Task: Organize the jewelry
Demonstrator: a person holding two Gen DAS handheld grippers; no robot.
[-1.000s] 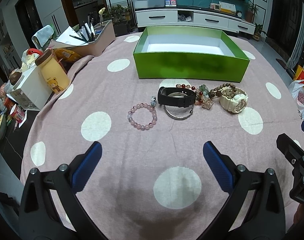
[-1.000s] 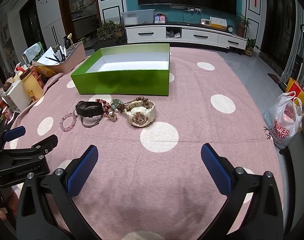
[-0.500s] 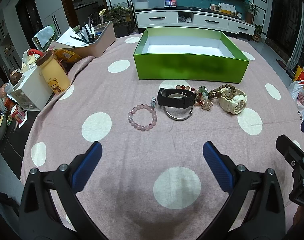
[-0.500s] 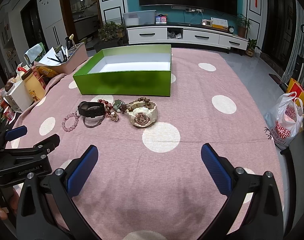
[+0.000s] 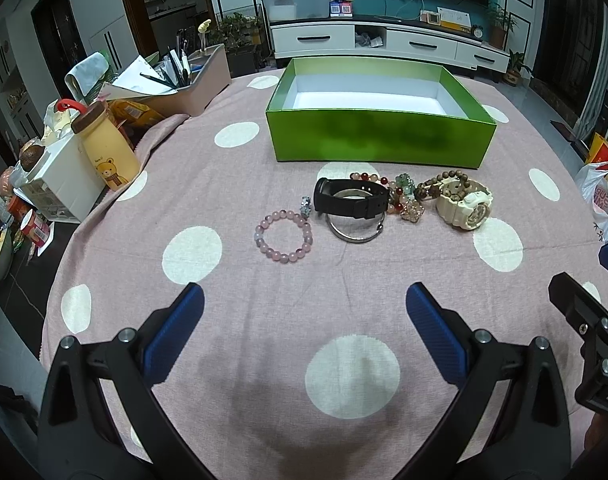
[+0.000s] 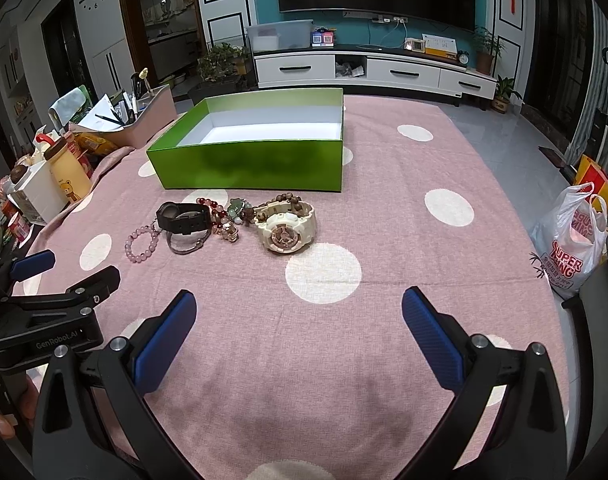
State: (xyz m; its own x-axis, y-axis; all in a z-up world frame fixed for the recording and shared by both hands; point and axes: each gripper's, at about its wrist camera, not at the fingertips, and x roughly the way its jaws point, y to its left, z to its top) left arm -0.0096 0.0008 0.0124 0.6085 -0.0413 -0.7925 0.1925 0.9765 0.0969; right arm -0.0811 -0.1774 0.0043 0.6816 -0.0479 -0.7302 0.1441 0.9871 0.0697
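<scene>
Pink beads [image 5: 284,237] lie farthest left in the row of jewelry on my cloth [image 5: 232,292]. They make a round ring, so no side is longer than another. Next, going right, comes the black watch [image 5: 349,199] lying over a silver bangle [image 5: 355,231]. Its strap runs left to right. Then a little heap of beads [image 5: 403,196], and last the cream watch [image 6: 286,229].

All of it sits ahead of my tongs, just in front of the green box [image 5: 379,140], which has nothing in it yet.

My left tongs [image 5: 304,312] are wide open and hold nothing. The pink beads are straight ahead, a bit left of their middle.

My right tongs [image 6: 298,318] are wide open too, and hold nothing. The cream watch is straight ahead of them, so I think that one is theirs.
</scene>
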